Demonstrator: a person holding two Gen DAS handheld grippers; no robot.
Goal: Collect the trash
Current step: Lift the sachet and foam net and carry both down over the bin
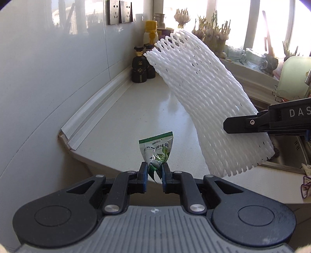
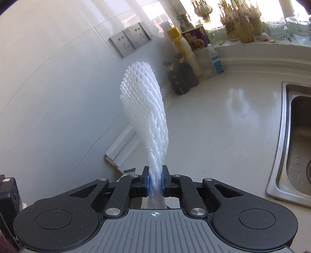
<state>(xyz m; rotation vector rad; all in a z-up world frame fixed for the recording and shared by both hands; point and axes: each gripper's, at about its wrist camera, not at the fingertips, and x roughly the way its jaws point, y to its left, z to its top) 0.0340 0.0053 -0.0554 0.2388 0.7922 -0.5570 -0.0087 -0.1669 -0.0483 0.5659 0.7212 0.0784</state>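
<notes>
Nearest the left wrist camera, the left gripper (image 1: 155,171) is seen with its jaws drawn close on a green-and-white sauce packet (image 1: 156,153); the packet's lower end is pinched between the blue pads, and its printed upper part stands up above the fingertips. The packet is held above the near edge of the white countertop (image 1: 124,124), clear of its surface.

Likewise, the right gripper (image 2: 155,178) is pressed together on a white foam net sleeve (image 2: 145,109). The sleeve's lower end is squeezed narrow between the pads, and the rest fans upward and forward, above the countertop (image 2: 223,124). From the left wrist view, the same sleeve (image 1: 204,97) is seen as a broad, tilted band to the right of the packet, with the right gripper's black finger clamped across its lower part, at the countertop's right side.

At the far end of the countertop, against the wall, two dark bottles (image 1: 142,65) are stood, with a yellow-capped bottle (image 1: 151,34) behind them. A steel sink (image 2: 295,140) is set into the countertop on the right. Wall sockets (image 2: 130,39) are mounted above the countertop's back edge, and bunches of garlic (image 2: 239,17) are kept on the window sill beyond it.
</notes>
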